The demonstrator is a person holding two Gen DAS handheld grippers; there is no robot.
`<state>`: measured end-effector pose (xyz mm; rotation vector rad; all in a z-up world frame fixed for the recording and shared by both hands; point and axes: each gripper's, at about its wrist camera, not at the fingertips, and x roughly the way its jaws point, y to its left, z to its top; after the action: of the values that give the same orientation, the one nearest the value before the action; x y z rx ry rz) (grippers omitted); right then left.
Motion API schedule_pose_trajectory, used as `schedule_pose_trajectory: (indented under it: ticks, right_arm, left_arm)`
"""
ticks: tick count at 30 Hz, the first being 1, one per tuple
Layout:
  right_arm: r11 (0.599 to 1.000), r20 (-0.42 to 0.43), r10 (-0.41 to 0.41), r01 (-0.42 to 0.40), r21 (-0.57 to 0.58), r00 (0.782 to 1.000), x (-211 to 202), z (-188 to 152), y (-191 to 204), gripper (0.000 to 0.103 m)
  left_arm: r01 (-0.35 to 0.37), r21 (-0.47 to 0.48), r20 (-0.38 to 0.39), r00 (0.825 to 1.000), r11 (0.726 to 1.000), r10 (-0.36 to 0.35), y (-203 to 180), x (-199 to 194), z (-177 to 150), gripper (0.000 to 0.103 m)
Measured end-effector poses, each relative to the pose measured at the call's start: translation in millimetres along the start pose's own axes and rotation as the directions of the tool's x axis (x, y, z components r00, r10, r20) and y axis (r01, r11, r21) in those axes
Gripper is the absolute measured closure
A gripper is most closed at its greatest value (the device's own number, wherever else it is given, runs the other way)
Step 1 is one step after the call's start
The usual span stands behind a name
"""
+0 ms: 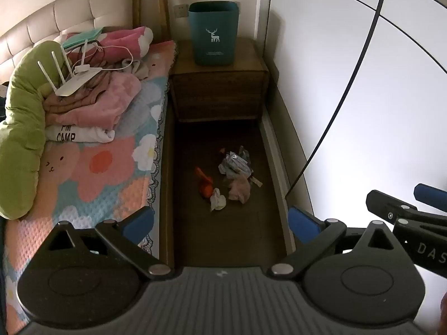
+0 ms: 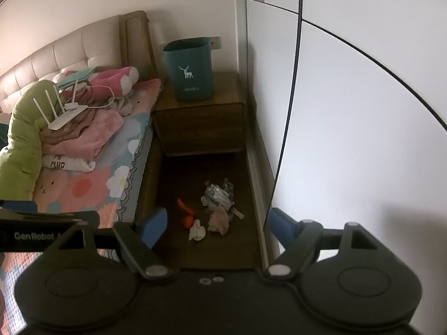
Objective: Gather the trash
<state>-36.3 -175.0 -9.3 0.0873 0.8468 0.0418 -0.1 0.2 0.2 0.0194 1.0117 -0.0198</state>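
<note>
Left gripper (image 1: 220, 224) and right gripper (image 2: 218, 227): both released, empty. Crumpled trash (image 1: 232, 178) at 12 o'clock on the floor strip (image 1: 195, 223) between bed edge (image 1: 164, 167) and wardrobe (image 1: 363, 111).

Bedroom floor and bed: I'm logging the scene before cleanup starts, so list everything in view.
Trash bin: one, teal with white deer, on nightstand.
Nightstand: one, dark wood, between bed and wardrobe.
Trash pile: several pieces, orange, silver, pink, white, on floor.
Router: one, white, on folded clothes.
Folded clothes: one stack, pink and white, on bed.
Bolster: one, green, on bed.
Bedspread: one, floral.
Wardrobe: white, beside floor.
Left tongs: open, empty.
Right tongs: open, empty.
</note>
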Motion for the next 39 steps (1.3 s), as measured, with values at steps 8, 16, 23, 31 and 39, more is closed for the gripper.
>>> schedule_pose_trajectory:
  ticks: [8, 16, 23, 31, 39]
  right_arm:
    - [1.000, 0.003, -0.003, 0.003, -0.002, 1.000, 0.0, 0.1, 0.4, 0.023]
    - [1.000, 0.003, -0.005, 0.005, -0.003, 1.000, 0.0, 0.2, 0.3, 0.023]
    - [1.000, 0.003, -0.006, 0.006, -0.002, 1.000, -0.1, 1.5, 0.3, 0.023]
    - [1.000, 0.001, -0.002, 0.002, 0.000, 1.000, 0.1, 4.4, 1.5, 0.023]
    - [1.000, -0.001, 0.007, -0.007, -0.004, 1.000, -2.2, 3.8, -2.3, 0.023]
  left_arm:
    - [0.001, 0.000, 0.000, 1.000, 1.000, -0.001, -0.4, 0.2, 0.0, 0.000]
    - [0.009, -0.001, -0.004, 1.000, 1.000, -0.009, -0.2, 2.9, -1.1, 0.000]
    - [0.014, -0.010, -0.002, 1.000, 1.000, -0.014, 2.3, 2.0, -0.6, 0.000]
    - [0.013, -0.018, 0.018, 1.000, 1.000, -0.013, 4.0, 0.8, -1.6, 0.000]
    - [0.014, -0.022, 0.025, 1.000, 1.000, -0.014, 3.8, -0.7, -1.8, 0.000]
